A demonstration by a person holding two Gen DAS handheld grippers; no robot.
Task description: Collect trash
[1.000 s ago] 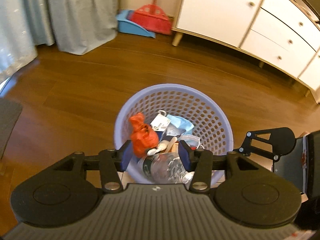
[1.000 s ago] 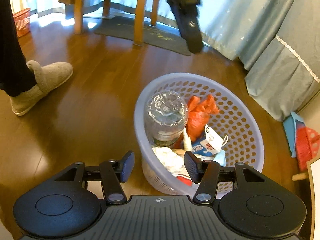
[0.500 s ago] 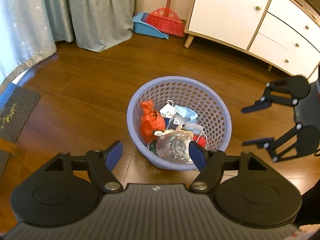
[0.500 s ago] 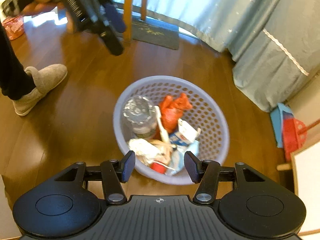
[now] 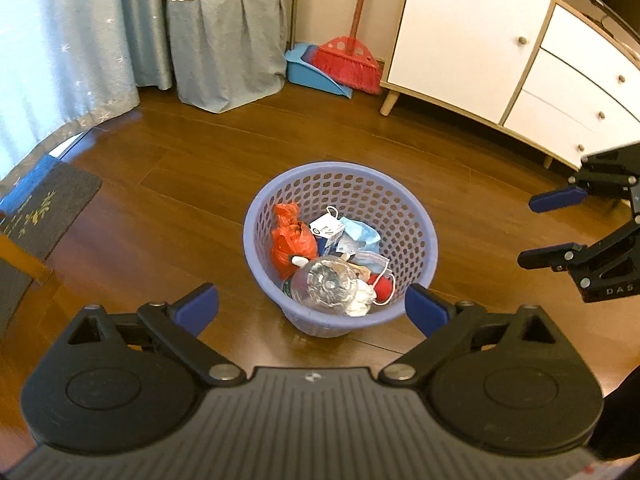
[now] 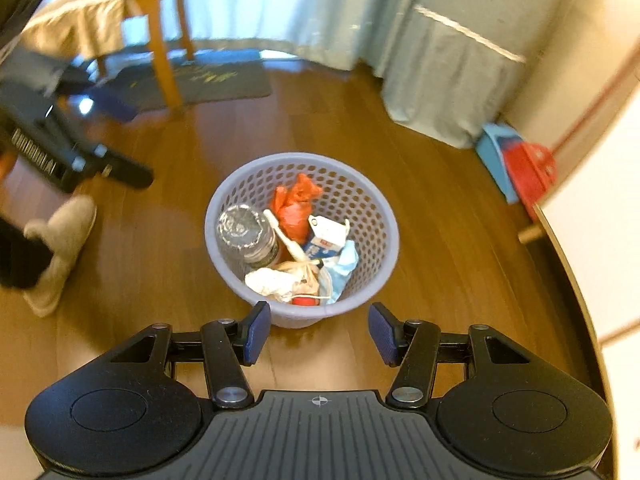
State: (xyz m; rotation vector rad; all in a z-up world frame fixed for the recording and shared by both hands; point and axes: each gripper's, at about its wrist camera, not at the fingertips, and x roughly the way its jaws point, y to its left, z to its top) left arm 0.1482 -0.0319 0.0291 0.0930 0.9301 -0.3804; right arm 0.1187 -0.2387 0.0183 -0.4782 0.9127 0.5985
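While both grippers hang above the wooden floor (image 5: 168,184), the purple basket (image 5: 416,240) stands upright on it, holding a clear plastic bottle (image 5: 325,286), an orange bag (image 5: 289,240), blue face masks (image 5: 362,236) and a small carton (image 6: 328,234). The left gripper (image 5: 311,312) has its jaws spread wide and empty; the right gripper (image 6: 318,332) also has its jaws apart, holding nothing. A red broom (image 5: 351,62) leans near the white cabinet (image 5: 472,44)
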